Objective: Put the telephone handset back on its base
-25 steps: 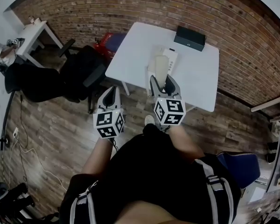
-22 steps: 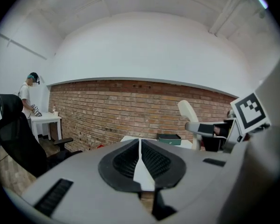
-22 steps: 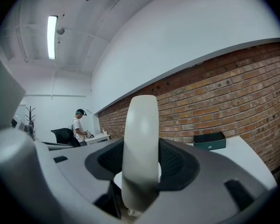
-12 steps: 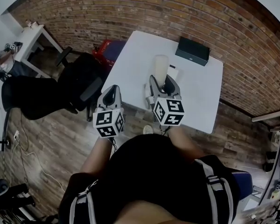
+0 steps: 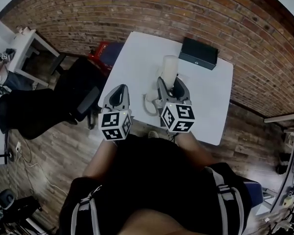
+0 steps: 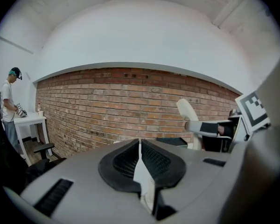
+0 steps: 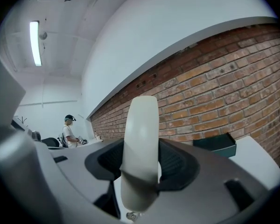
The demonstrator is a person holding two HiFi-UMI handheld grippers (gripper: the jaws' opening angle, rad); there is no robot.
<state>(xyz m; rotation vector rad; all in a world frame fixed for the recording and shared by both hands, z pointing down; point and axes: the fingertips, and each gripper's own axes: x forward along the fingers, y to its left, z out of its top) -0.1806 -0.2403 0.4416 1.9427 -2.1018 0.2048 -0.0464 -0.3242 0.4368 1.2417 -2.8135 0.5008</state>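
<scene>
A brick wall (image 5: 137, 9) runs behind the white table (image 5: 137, 67), which stands on a wood-plank floor (image 5: 54, 151). A black chair (image 5: 76, 89) sits at the table's left edge, touching or nearly so. Well left of the table, a person (image 6: 9, 101) stands at a small white desk (image 5: 19, 45). A dark box (image 5: 199, 53) lies on the table's far side, near the wall.

Over the table's near edge is the right gripper (image 5: 170, 88), its jaws clamped on the lower part of the cream handset (image 5: 168, 68). The handset stands roughly upright above the table's middle, just on the near side of the box, its upper end rising clear of the jaws. A white coiled cord (image 5: 149, 102) hangs from the handset and loops by the table's near edge.

The left gripper (image 5: 118, 93) hovers at the table's near-left corner, jaws drawn together to a thin slit with nothing between them.
</scene>
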